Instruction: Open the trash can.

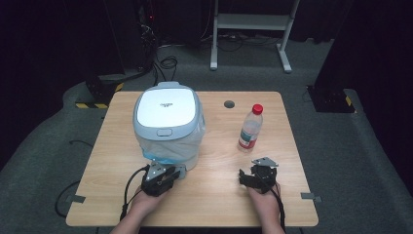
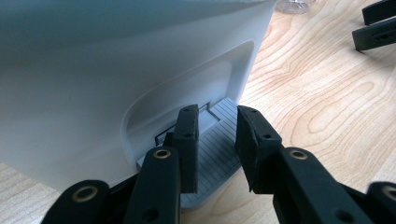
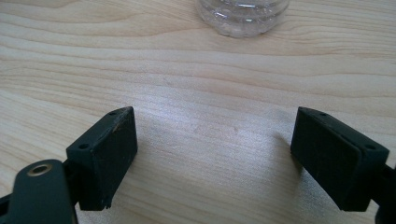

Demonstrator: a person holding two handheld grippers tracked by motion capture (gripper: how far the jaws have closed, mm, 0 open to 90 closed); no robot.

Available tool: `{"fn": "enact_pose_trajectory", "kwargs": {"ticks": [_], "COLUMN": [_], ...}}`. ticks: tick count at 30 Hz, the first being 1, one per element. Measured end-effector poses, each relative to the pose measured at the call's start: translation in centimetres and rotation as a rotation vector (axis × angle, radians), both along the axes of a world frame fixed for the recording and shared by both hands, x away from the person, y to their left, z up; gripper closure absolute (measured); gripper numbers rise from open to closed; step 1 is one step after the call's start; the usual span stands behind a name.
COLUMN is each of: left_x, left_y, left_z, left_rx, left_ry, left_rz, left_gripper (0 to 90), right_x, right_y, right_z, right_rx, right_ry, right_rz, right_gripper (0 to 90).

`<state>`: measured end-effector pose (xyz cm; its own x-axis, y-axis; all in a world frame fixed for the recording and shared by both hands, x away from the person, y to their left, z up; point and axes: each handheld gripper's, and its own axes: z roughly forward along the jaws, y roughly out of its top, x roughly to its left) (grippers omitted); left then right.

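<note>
The pedal bin [image 1: 168,127] hid its own base in the high view. The left gripper [image 2: 215,140] lay low, jaws narrowly parted over the foot pedal [image 2: 215,154]. The right gripper [image 3: 215,154] rested on the worktop [image 3: 196,84], jaws wide and empty.

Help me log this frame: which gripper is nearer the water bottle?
Right. The right gripper rests on the table just in front of the water bottle, jaws open toward it. The left gripper sits farther left, at the foot pedal of the pedal bin.
</note>
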<state>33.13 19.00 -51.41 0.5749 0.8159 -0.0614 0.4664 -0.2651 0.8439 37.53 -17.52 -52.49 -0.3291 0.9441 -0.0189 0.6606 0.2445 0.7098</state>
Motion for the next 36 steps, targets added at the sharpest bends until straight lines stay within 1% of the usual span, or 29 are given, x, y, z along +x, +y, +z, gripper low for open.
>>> {"fn": "enact_pose_trajectory", "kwargs": {"ticks": [4, 6, 7, 10, 13, 17, 22, 27, 34, 36], "left_x": [0.04, 0.02, -0.02, -0.02, 0.02, 0.02, 0.01, 0.11, 0.13, 0.12], "left_y": [0.02, 0.0, -0.06, -0.05, -0.01, -0.06, -0.1, -0.2, -0.24, -0.26], "left_z": [0.0, -0.02, -0.05, -0.06, -0.05, -0.01, -0.01, 0.12, 0.11, 0.11], "left_rx": [-0.007, -0.003, 0.006, 0.011, 0.005, 0.007, 0.015, 0.025, 0.03, 0.044], "left_ry": [0.007, 0.003, -0.006, -0.008, -0.002, 0.002, 0.0, 0.012, 0.018, 0.014], "left_rz": [-0.001, -0.001, -0.002, -0.005, -0.004, 0.0, -0.001, -0.002, -0.002, -0.005], "left_gripper": [69.5, 69.5, 69.6, 69.7, 70.0, 70.0, 70.1, 70.1, 70.1, 70.1], "right_x": [0.0, 0.01, 0.01, 0.01, 0.0, 0.0, 0.0, -0.03, -0.03, -0.02], "right_y": [0.01, 0.01, 0.01, 0.02, 0.03, 0.03, 0.04, 0.06, 0.07, 0.08], "right_z": [0.0, 0.0, 0.0, 0.0, 0.0, 0.0, 0.0, 0.0, 0.0, 0.0], "right_rx": [0.0, 0.0, 0.0, -0.001, -0.002, -0.002, -0.002, -0.001, -0.001, 0.0], "right_ry": [0.0, 0.0, 0.0, 0.0, -0.001, -0.001, -0.001, -0.001, -0.001, -0.001], "right_rz": [0.0, 0.0, 0.0, -0.001, -0.002, -0.002, -0.002, -0.004, -0.005, -0.005], "right_gripper": [14.3, 14.3, 14.4, 14.4, 14.5, 14.5, 14.5, 14.7, 14.7, 14.8]}}
